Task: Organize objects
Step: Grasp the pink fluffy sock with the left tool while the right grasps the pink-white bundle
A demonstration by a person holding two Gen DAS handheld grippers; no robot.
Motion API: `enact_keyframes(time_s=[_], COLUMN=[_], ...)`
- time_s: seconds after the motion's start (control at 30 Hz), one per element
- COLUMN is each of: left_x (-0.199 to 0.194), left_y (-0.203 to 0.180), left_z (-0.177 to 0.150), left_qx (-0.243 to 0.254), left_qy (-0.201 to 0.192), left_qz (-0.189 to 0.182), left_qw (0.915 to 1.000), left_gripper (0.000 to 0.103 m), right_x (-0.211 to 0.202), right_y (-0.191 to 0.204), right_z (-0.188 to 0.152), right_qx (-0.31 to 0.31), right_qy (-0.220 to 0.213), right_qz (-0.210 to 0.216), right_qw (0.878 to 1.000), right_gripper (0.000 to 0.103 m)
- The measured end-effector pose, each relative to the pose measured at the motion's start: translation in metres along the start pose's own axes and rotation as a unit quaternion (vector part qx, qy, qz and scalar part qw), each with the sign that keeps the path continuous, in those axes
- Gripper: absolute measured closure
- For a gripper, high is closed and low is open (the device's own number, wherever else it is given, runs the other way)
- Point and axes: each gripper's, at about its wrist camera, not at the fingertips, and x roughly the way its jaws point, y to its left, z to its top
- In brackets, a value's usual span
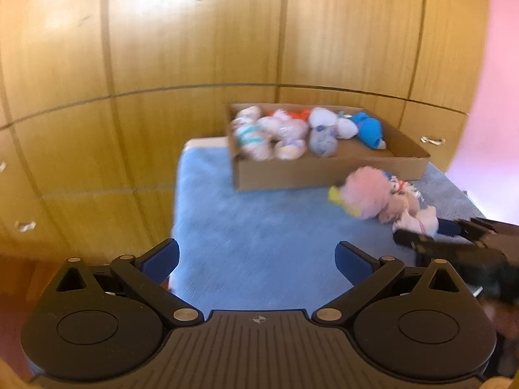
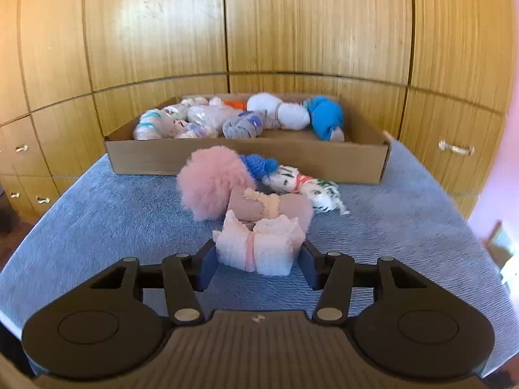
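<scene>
A cardboard box [image 2: 246, 159] [image 1: 327, 175] holds several rolled sock bundles at the far side of a blue towel. In front of it lie a fluffy pink bundle [image 2: 211, 184] [image 1: 366, 188], a beige-pink roll [image 2: 272, 209], a blue one [image 2: 258, 163] and a white striped one [image 2: 308, 188]. My right gripper [image 2: 258, 264] has its pads on either side of a pale pink folded bundle [image 2: 259, 246], touching it; it also shows in the left wrist view [image 1: 421, 231]. My left gripper [image 1: 256, 259] is open and empty above the towel's near left part.
The blue towel [image 2: 97, 214] [image 1: 246, 214] covers a raised surface with edges left and right. Wooden wardrobe doors and drawers with metal handles [image 2: 454, 147] stand behind. A pink wall [image 1: 499, 97] is at the right.
</scene>
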Motion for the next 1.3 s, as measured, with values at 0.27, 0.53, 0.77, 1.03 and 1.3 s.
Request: enact_keyframes(time_s=[0.27, 0.53, 0.77, 1.03, 1.3], left_x=[0.081, 0.135, 0.145, 0.104, 0.099], left_y=[-0.043, -0.076, -0.060, -0.030, -0.023], left_z=[0.052, 0.062, 0.056, 0.041, 0.019], left_qx=[-0.037, -0.051, -0.055, -0.023, 0.011], left_qy=[0.042, 0.082, 0.099, 0.068, 0.047], left_qz=[-0.091, -0.090, -0.092, -0.054, -0.030], left_qw=[0.9943, 0.9913, 0.9893, 0.9960, 0.9984], left_gripper=[0.001, 0.010, 0.045, 0.045, 0.028], right_x=[-0.028, -0.025, -0.021, -0.021, -0.007], right_y=[-0.030, -0.038, -0.042, -0.044, -0.043], right_z=[-0.011, -0.011, -0.008, -0.007, -0.008], right_qx=[-0.055, -0.051, -0.042, -0.048, -0.055], right_qy=[-0.033, -0.037, -0.042, -0.034, -0.007], right_qz=[0.013, 0.027, 0.035, 0.049, 0.059], right_qw=[0.998, 0.998, 0.998, 0.997, 0.997], right_gripper=[0.055, 0.055, 0.055, 0.055, 0.053])
